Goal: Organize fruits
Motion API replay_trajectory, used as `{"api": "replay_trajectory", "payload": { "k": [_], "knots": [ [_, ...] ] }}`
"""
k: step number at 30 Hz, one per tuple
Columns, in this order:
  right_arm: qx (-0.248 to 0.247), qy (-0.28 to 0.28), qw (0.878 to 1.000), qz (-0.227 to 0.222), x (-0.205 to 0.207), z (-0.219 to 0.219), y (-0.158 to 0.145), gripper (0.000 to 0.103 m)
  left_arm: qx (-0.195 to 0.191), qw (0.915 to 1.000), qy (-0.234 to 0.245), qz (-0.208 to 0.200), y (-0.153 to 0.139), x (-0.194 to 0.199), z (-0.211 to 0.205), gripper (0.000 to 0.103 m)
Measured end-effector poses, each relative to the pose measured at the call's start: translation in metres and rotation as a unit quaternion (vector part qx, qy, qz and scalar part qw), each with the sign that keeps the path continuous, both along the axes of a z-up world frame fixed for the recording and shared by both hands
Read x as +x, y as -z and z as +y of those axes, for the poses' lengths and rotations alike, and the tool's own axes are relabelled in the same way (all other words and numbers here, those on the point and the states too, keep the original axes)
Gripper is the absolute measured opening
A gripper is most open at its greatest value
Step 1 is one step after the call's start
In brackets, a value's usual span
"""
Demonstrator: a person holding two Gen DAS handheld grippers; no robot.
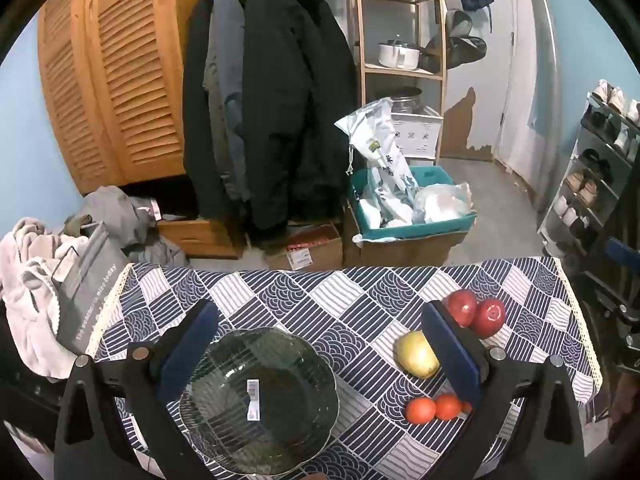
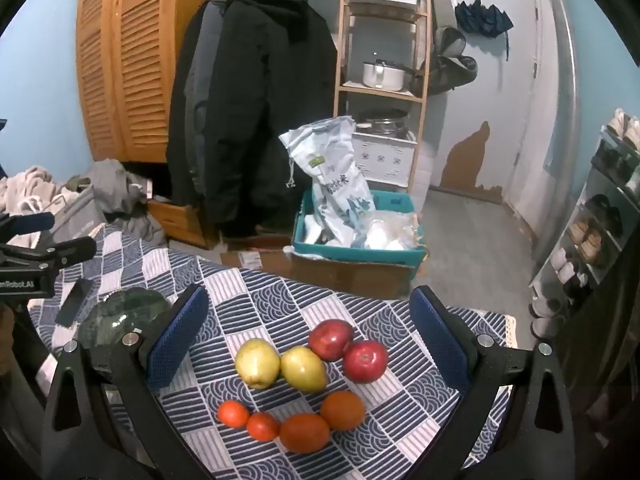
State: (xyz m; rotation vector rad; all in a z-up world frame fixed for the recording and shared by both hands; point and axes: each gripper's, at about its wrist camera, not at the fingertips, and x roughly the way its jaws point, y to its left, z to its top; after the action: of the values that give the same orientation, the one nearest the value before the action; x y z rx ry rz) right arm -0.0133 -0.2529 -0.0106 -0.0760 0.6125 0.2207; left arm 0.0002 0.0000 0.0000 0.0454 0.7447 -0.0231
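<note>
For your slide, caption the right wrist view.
Open right gripper above two yellow pears, two red apples, four oranges.

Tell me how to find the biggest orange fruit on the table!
Look at the table with the blue-and-white patterned cloth, where fruit sits in a bunch. In front of the two yellow fruits and two red apples, four orange fruits curve in a row. Yours is the end one, nearest the red apples.

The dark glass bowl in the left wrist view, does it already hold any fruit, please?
No, the dark glass bowl holds only a white label, no fruit.
</note>
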Motion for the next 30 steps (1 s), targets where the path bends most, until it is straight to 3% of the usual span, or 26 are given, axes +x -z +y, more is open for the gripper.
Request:
{"api": "replay_trajectory", "payload": {
  "k": [30],
  "knots": [
    [-0.006, 0.013, 1.000, 0.009, 0.0031, -0.0103, 0.0071, 0.099, 0.007, 0.9999, 0.015, -0.003, 0.0045, 0.0006, -0.0096, 0.102]
  ]
}}
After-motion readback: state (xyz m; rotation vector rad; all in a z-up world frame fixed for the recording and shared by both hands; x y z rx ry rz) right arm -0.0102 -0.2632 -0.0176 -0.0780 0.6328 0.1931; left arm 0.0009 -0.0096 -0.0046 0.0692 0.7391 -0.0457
